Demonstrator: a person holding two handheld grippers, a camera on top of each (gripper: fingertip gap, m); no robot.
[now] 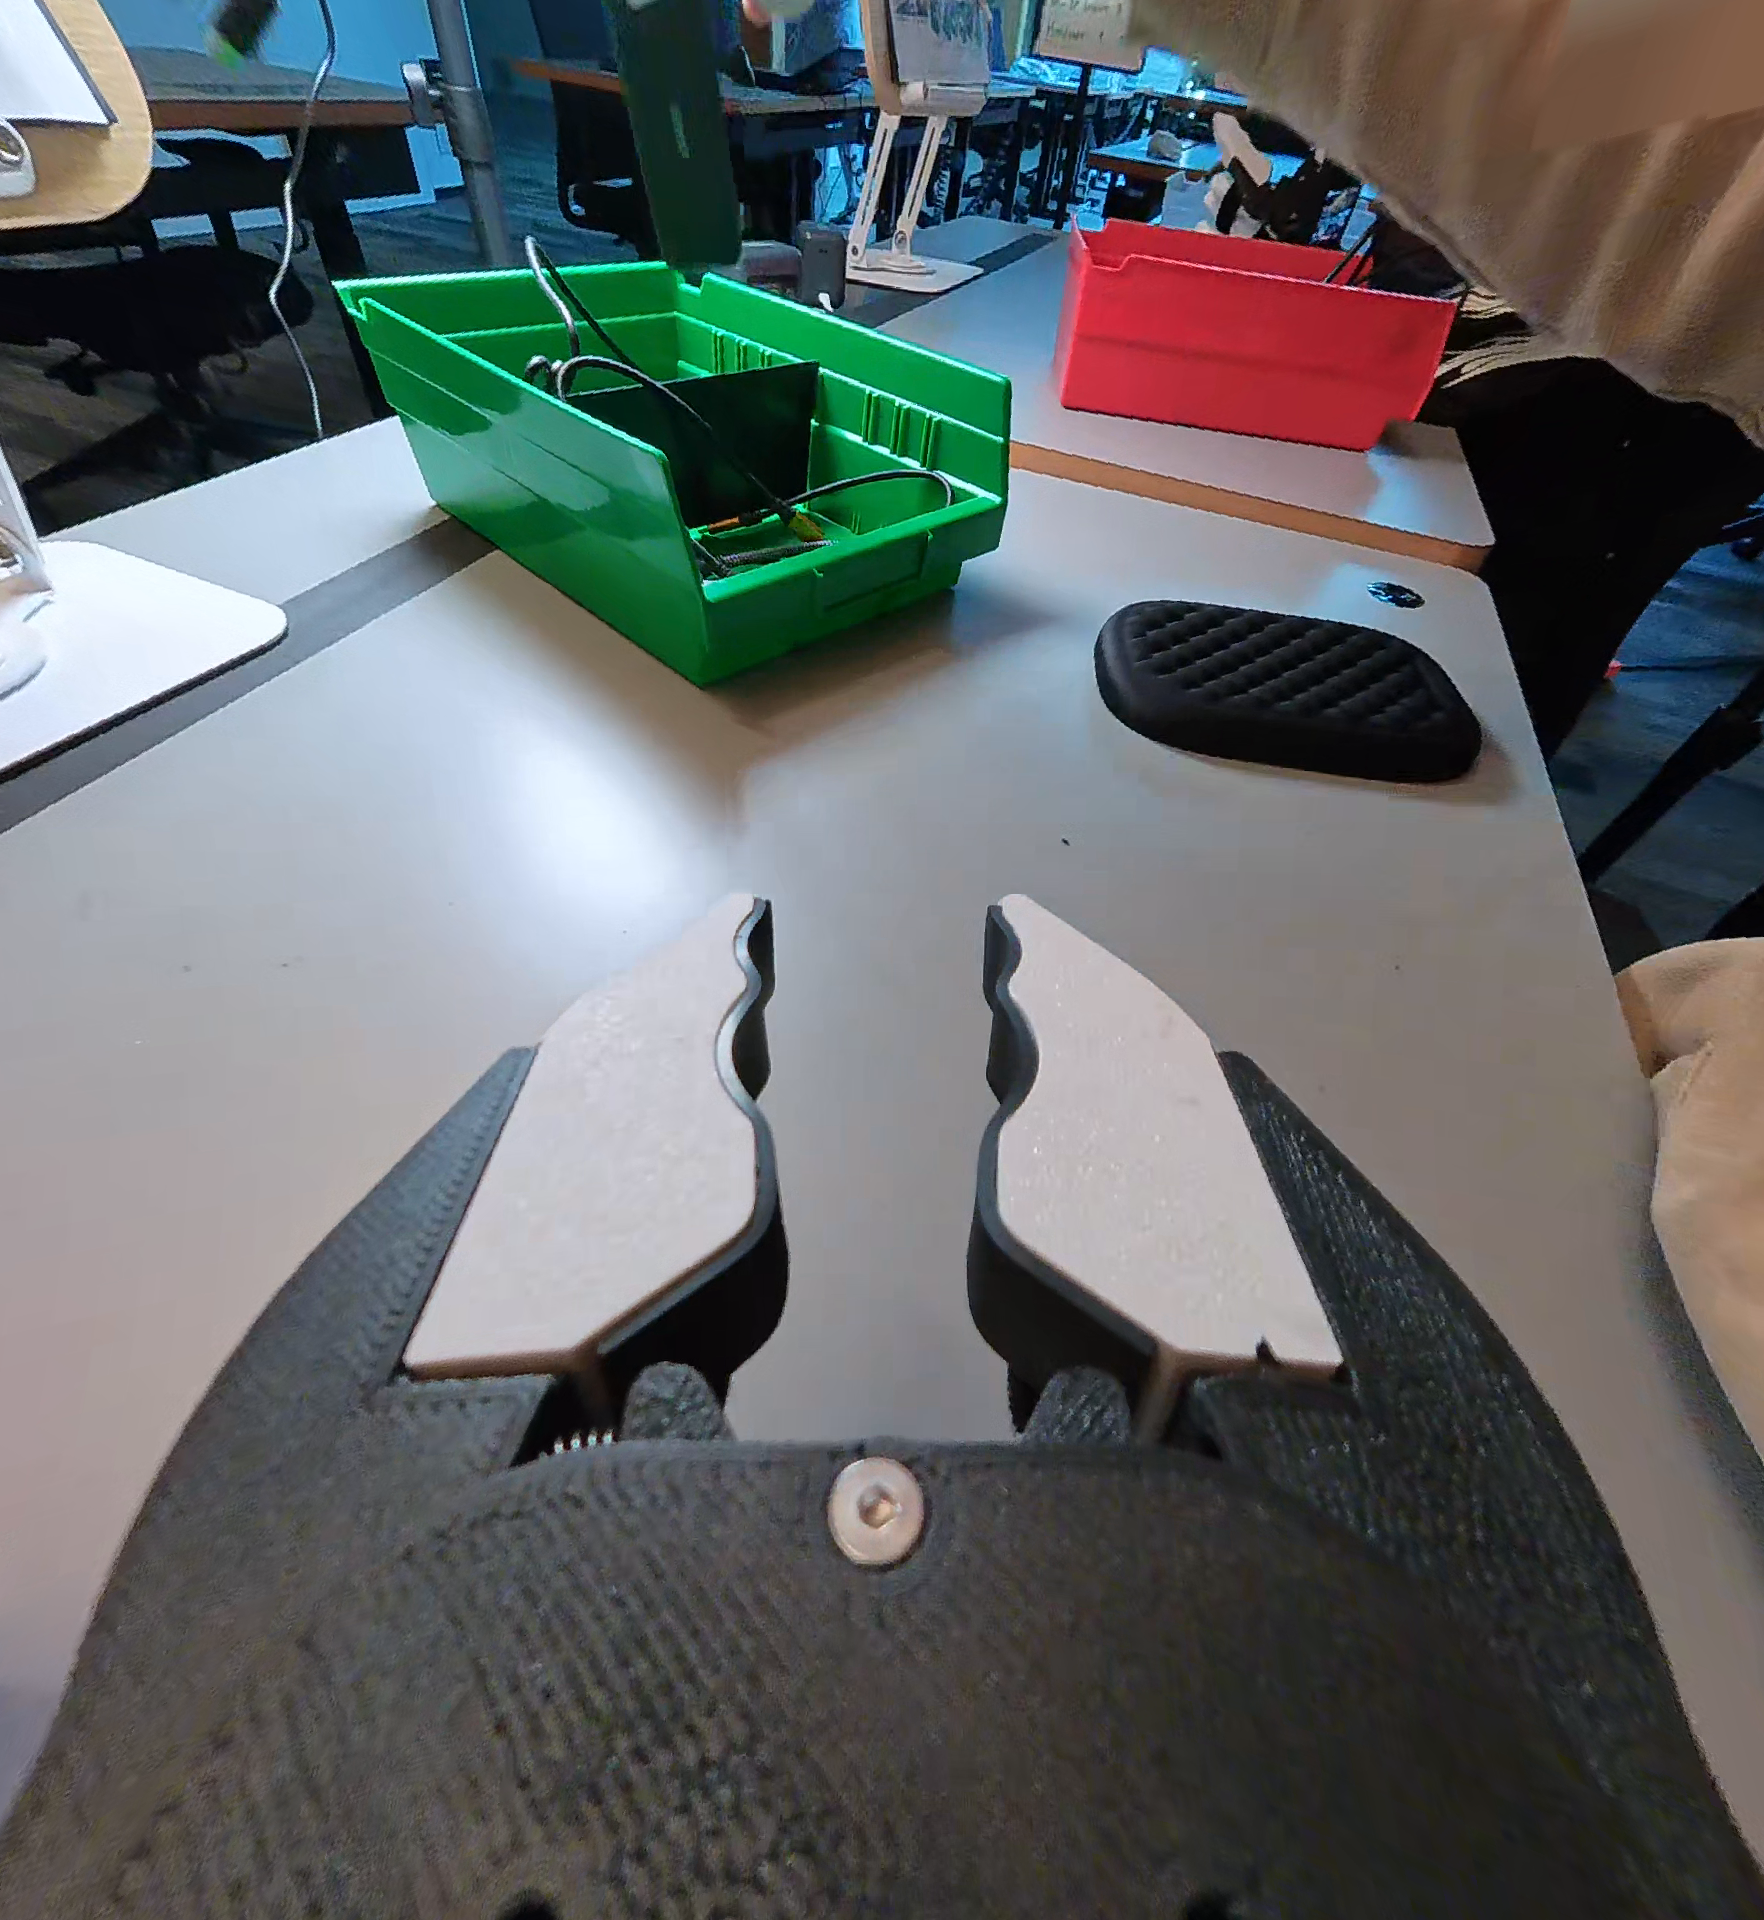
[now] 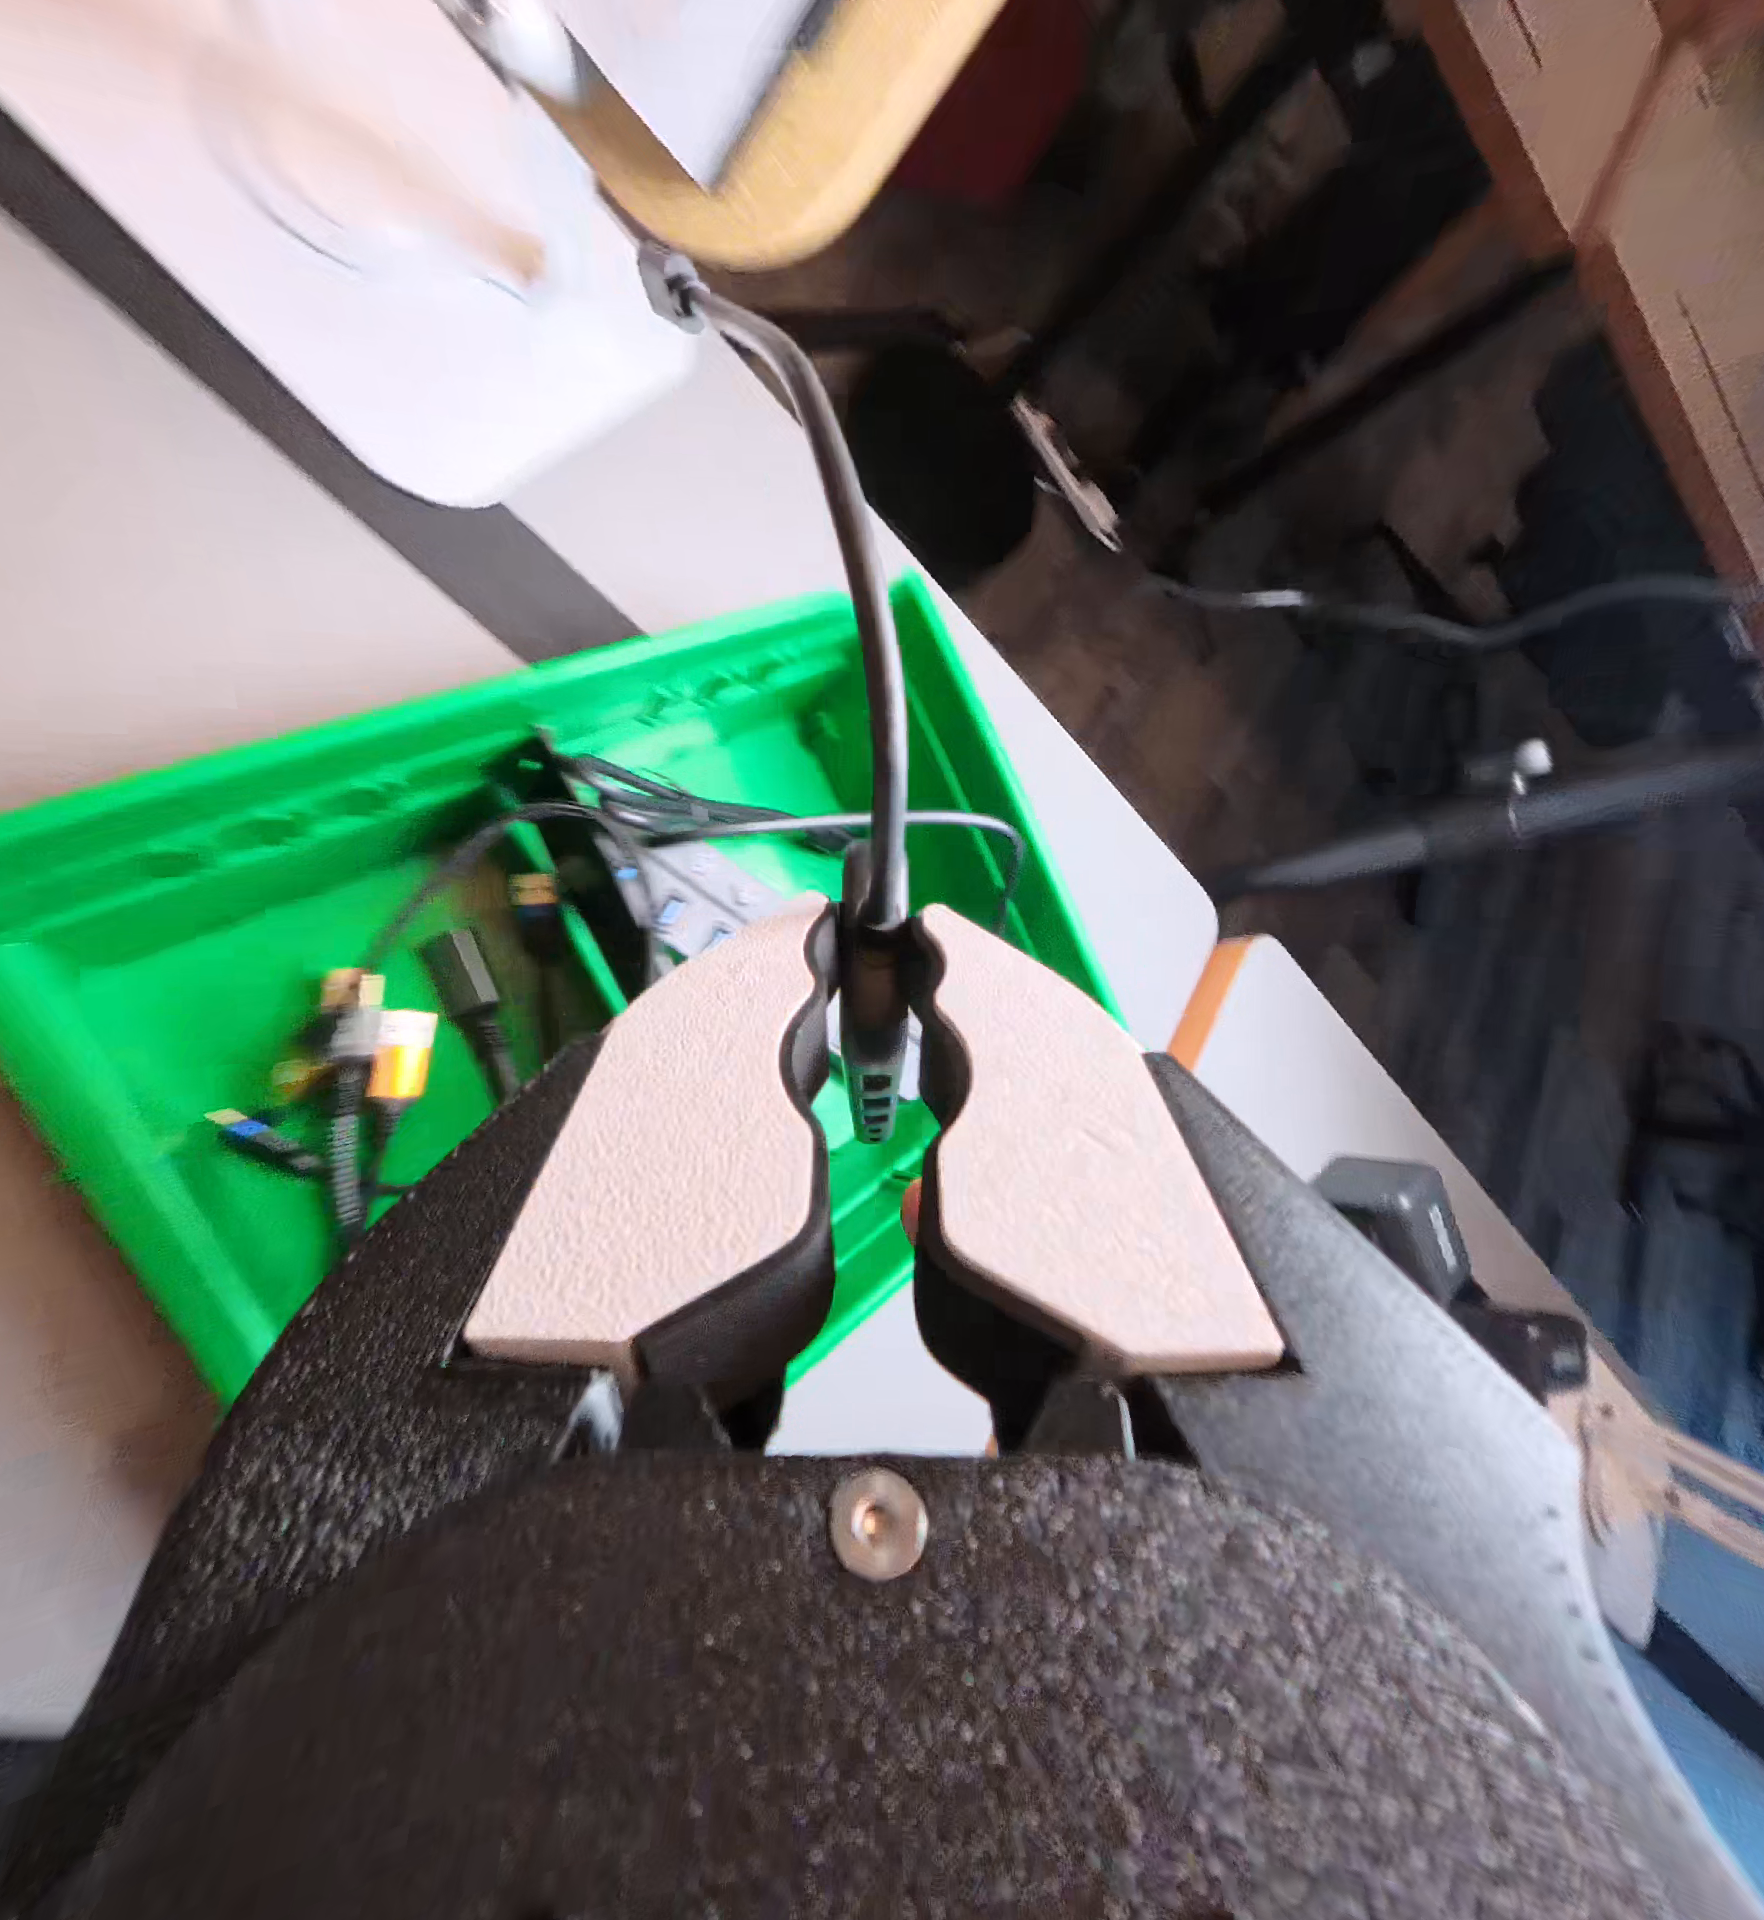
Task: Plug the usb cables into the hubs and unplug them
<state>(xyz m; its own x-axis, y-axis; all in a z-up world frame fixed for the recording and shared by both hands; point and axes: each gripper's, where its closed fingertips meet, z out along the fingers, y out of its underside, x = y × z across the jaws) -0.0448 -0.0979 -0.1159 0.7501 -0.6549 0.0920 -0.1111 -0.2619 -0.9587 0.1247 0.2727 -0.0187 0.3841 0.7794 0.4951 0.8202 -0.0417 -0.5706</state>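
My right gripper (image 2: 876, 920) is shut on the black plug (image 2: 873, 1029) of a USB cable (image 2: 862, 582), held in the air above the green bin (image 2: 182, 821). The metal end of the plug points back toward the camera and the cable runs up and away. In the bin lie several loose cables with orange and gold plugs (image 2: 379, 1049), and a grey hub with blue ports (image 2: 696, 888) behind a divider. My left gripper (image 1: 878, 914) is open and empty, low over the grey table (image 1: 442, 883), well short of the green bin (image 1: 566, 488).
A red bin (image 1: 1242, 332) stands at the back right on a second table. A black padded wrist rest (image 1: 1283, 686) lies right of the green bin. A white stand base (image 1: 99, 644) sits at the left. A person's beige sleeve (image 1: 1584, 177) fills the upper right.
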